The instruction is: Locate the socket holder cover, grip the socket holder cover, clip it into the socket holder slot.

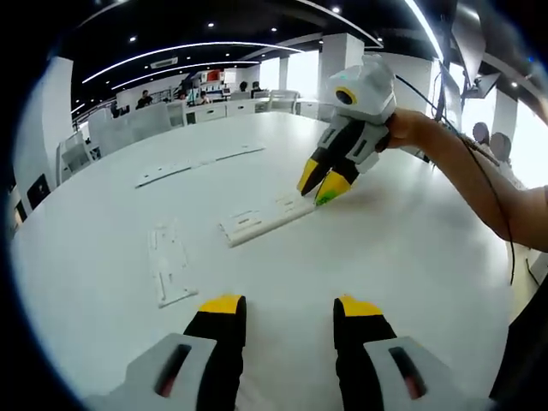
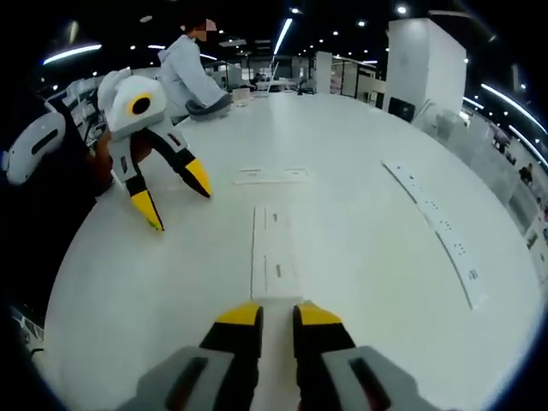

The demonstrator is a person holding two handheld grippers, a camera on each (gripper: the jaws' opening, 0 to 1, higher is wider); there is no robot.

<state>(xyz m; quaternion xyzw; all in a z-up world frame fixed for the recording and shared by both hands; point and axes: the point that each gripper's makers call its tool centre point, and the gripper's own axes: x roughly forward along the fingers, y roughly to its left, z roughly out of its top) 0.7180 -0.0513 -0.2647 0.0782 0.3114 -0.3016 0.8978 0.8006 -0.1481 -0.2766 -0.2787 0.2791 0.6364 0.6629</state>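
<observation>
On the white table [image 1: 411,248], your right gripper [image 1: 323,187] pinched the socket holder cover's [image 1: 265,217] end, left gripper [image 1: 282,312] spread; thin, rigid plastic, probably light and slippery.

In the left gripper view the cover [image 1: 266,217] is a white strip on a white table [image 1: 411,248]; its near end is partly hidden behind the right gripper [image 1: 320,183] tips, so contact cannot be told. A pale piece [image 1: 169,261] closer in is too faint to identify. In the right gripper view the strip's [image 2: 273,260] close end vanishes behind the yellow tips, so a grip cannot be confirmed. The long strip [image 2: 436,229] at right blurs near the edge. A person [image 2: 190,67] far off is cut by the left gripper [image 2: 178,199].
</observation>
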